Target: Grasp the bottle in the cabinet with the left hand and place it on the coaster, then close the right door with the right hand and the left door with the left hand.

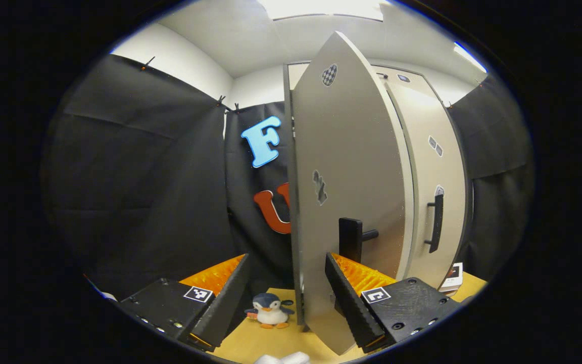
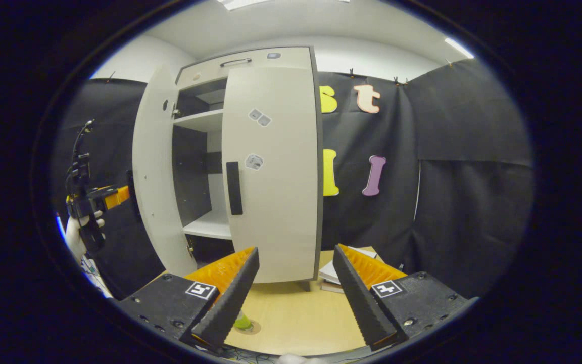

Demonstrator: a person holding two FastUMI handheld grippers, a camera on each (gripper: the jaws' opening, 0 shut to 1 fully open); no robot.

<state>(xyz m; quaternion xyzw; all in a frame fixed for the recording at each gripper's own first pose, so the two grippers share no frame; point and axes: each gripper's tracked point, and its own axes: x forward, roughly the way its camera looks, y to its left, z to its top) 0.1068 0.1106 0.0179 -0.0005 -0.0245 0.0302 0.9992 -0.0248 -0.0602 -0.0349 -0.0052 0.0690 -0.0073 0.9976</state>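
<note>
Left claw (image 1: 286, 298): spread wide and holding nothing, low in the left gripper view; the left door (image 1: 346, 202) stands edge-on in the gap between its fingers.
Right claw (image 2: 293, 298): spread wide, holding nothing, low in the right gripper view.
Right door (image 2: 271, 172): looks shut, middle of the right gripper view.
Bottle (image 2: 242, 321): green, on the coaster (image 2: 250, 327) on the tabletop (image 2: 296, 313), low, mostly hidden by a finger.
Penguin toy (image 1: 270, 310): on the tabletop, low centre of the left gripper view.
</note>
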